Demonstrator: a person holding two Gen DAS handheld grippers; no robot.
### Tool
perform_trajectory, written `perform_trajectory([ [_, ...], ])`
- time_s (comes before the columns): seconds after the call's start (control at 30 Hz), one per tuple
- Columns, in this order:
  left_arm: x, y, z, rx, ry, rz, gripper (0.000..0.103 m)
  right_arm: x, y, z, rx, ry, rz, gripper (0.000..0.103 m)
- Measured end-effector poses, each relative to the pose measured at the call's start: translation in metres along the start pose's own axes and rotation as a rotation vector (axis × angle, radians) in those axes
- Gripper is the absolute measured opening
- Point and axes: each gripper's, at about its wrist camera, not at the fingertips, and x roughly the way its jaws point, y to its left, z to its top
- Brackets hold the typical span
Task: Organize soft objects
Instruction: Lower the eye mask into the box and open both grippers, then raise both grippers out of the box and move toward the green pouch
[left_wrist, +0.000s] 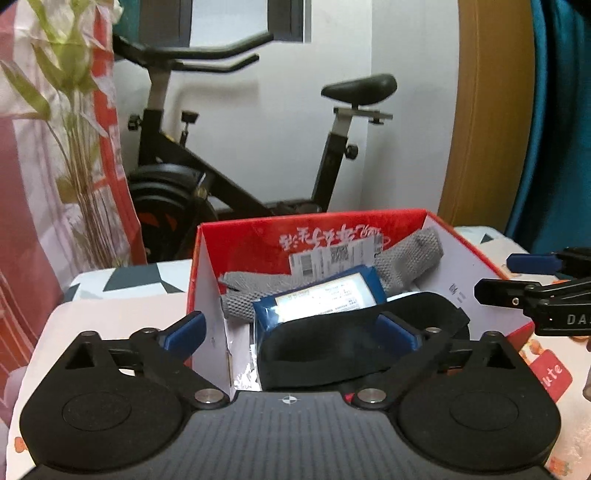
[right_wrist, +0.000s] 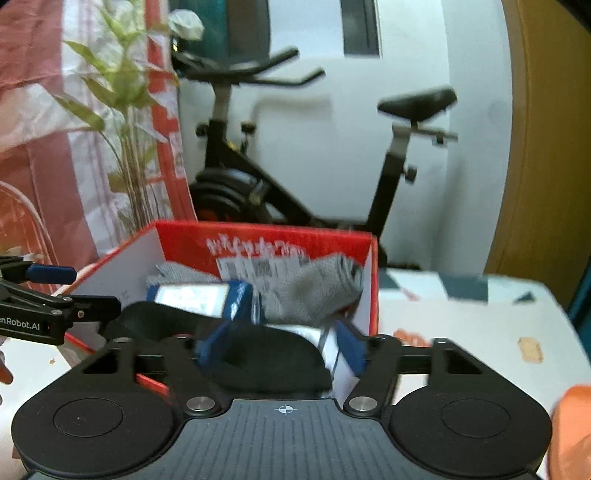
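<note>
Soft things are piling up in a red cardboard box (left_wrist: 402, 221) on a patterned tablecloth (left_wrist: 122, 314).

A black eye mask (left_wrist: 332, 343) is lying on top, over a blue packet (left_wrist: 325, 295) and grey knit sock (left_wrist: 406, 258). The left gripper (left_wrist: 291, 328) and right gripper (right_wrist: 277, 343) are both gaping wide, gripping nothing. Behind the box, an exercise bike (left_wrist: 221, 166) is standing beside a leafy plant (left_wrist: 74, 92).

A box (left_wrist: 476, 280) sits on a table (left_wrist: 122, 314) holding a strap (left_wrist: 354, 343) at the front, a packet (left_wrist: 325, 295) behind it and a knitted cloth (left_wrist: 406, 258) at the back; an exercise bike (left_wrist: 207, 173) stands behind, a plant (left_wrist: 74, 110) to its left.
</note>
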Motion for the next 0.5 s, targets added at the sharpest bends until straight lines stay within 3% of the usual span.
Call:
perform_trajectory([
  [0.03,-0.005,0.0,-0.002,-0.016,-0.014,0.006,0.103,-0.005,0.001,0.001,-0.005,-0.013,0.0,0.082],
  [0.1,-0.014,0.002,-0.005,-0.064,-0.032,0.007,0.103,-0.016,0.0,0.002,0.001,-0.045,0.001,0.102],
  [0.3,-0.037,-0.001,-0.015,-0.12,-0.05,0.012,0.103,-0.039,-0.006,-0.001,0.062,-0.1,0.005,0.103],
  [0.5,-0.054,-0.006,-0.017,-0.143,-0.09,0.102,0.103,-0.046,-0.012,-0.009,0.105,-0.097,-0.006,0.103],
])
